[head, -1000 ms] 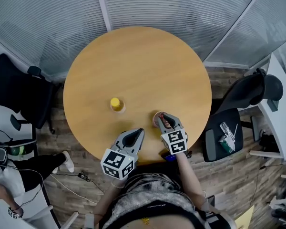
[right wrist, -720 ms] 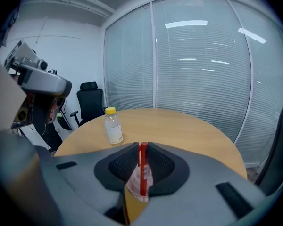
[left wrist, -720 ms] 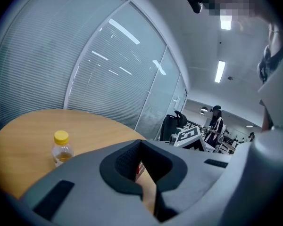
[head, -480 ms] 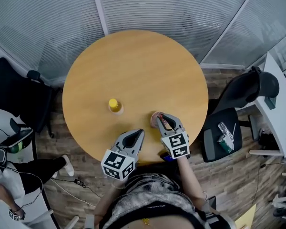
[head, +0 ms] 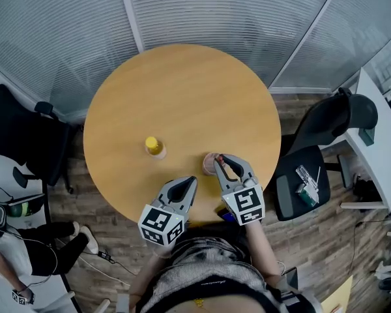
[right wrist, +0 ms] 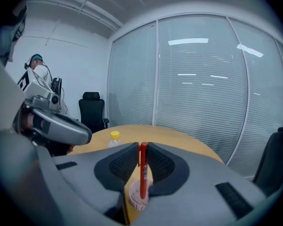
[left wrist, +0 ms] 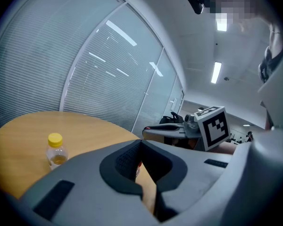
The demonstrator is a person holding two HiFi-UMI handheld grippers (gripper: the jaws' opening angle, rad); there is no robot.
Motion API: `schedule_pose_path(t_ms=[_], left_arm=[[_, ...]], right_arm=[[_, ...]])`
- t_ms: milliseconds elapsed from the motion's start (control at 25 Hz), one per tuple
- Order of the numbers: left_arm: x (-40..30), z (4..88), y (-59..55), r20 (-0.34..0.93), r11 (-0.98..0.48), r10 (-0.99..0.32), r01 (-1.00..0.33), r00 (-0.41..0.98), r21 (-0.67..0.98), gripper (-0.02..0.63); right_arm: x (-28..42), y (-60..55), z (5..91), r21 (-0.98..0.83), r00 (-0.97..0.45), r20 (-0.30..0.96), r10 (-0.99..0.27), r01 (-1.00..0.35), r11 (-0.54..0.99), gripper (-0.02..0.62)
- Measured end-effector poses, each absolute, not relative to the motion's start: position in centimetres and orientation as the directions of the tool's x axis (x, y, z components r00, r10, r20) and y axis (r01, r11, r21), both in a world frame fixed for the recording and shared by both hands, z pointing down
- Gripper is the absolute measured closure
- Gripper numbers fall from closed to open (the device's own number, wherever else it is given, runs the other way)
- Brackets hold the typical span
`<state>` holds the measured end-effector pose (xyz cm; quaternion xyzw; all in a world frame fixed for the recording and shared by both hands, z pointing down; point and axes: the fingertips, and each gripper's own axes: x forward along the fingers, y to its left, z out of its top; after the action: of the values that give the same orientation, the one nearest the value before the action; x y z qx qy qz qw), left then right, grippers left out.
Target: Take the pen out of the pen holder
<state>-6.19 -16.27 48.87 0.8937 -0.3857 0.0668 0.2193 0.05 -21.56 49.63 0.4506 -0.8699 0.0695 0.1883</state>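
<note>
Clamped fingers of right gripper (right wrist: pixel 141 147) narrowly on top of red pen (right wrist: pixel 143 171). Found pen upright, lower end down in pinkish pen holder (right wrist: pixel 136 197) near front edge of round wooden table (head: pixel 182 90). Held left gripper (left wrist: pixel 140 143) just beside, fingers pressed together, empty. Noted small yellow-capped bottle (head: pixel 154 147) standing to left, well apart from pen; black office chairs (head: pixel 332 126) around table.
</note>
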Motion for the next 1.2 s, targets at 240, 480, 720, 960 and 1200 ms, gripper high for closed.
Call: schedule_pose_path(t_ms=[240, 480, 720, 960, 1200], left_arm=[[-6.6, 48.8, -16.7, 0.292, -0.609, -0.657, -0.718, 0.695, 0.337, 0.603], [-6.6, 48.8, -16.6, 0.297, -0.604, -0.662, -0.724, 0.688, 0.332, 0.603], [-6.9, 48.7, -16.4, 0.294, -0.6, -0.666, -0.727, 0.685, 0.334, 0.603], [-6.3, 48.6, -16.2, 0.294, -0.6, -0.666, -0.727, 0.685, 0.334, 0.603], [-6.3, 48.5, -15.9, 0.293, -0.603, -0.666, -0.726, 0.686, 0.33, 0.603]], right_arm=[[-0.7, -21.3, 46.8, 0.075, -0.527, 0.358, -0.771, -0.807, 0.586, 0.523], [-0.8, -20.6, 44.4, 0.079, -0.539, 0.326, -0.777, -0.803, 0.59, 0.523], [-1.2, -20.0, 43.5, 0.084, -0.547, 0.316, -0.775, -0.798, 0.597, 0.525], [-0.9, -19.7, 43.7, 0.085, -0.556, 0.328, -0.764, -0.788, 0.61, 0.525], [-1.2, -19.3, 43.7, 0.073, -0.565, 0.326, -0.758, -0.784, 0.616, 0.525]])
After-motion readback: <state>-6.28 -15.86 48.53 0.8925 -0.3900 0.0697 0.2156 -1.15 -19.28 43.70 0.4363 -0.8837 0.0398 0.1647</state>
